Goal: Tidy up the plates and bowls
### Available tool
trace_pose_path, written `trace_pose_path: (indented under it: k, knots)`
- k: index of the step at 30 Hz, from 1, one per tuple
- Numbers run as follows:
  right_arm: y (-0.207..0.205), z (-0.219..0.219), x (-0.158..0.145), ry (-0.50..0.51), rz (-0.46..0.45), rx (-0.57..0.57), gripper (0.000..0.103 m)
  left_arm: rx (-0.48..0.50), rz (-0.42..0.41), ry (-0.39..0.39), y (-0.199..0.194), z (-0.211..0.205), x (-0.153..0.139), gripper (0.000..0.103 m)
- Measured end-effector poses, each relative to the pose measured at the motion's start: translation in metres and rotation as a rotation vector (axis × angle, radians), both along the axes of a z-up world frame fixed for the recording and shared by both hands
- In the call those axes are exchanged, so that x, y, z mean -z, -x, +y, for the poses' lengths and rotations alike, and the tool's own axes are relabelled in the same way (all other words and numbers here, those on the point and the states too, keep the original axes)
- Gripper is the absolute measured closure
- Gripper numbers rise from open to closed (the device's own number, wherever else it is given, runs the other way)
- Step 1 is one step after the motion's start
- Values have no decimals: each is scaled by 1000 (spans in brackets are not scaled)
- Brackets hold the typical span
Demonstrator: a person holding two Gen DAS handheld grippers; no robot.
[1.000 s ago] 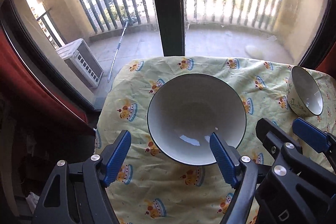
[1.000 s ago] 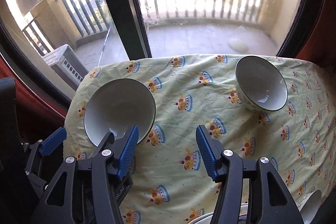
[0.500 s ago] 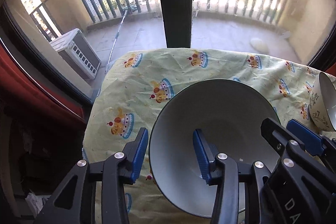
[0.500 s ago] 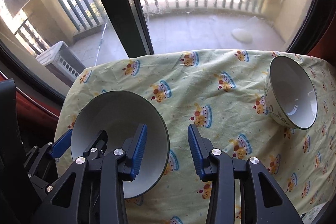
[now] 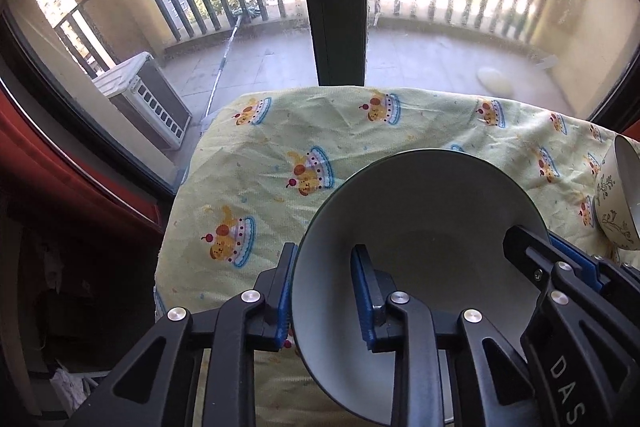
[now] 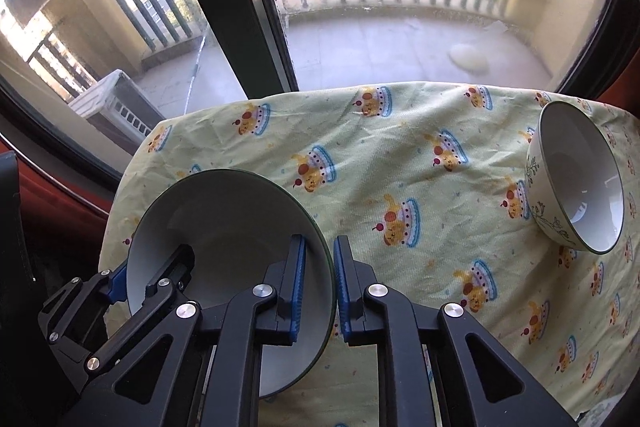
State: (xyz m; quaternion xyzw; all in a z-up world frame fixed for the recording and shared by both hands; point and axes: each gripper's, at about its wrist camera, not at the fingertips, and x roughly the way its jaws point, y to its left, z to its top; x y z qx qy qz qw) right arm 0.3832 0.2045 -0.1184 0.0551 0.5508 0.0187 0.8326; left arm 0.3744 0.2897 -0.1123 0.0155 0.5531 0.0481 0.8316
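Now I am clamping the large bowl (image 5: 420,235) with both the left gripper (image 5: 326,291) and right gripper (image 6: 319,287) nearly closed on opposite rims, probably lifting toward the small bowl (image 6: 576,187).

Wide white bowl (image 5: 432,211) tilted over cloth; small floral bowl (image 6: 576,183) apart, right

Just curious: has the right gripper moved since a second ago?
Yes. The right gripper moved left across the tablecloth, now straddling the big bowl's rim.
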Motion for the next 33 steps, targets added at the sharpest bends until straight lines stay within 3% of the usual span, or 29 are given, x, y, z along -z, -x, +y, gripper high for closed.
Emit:
trace_pose_path:
  k: [15, 33]
  knots:
    - [37, -30, -17, 28, 9, 60, 86, 65, 2, 24, 31, -34, -17, 77]
    - [121, -62, -79, 24, -97, 86, 86, 77, -98, 27, 108, -71, -76, 77]
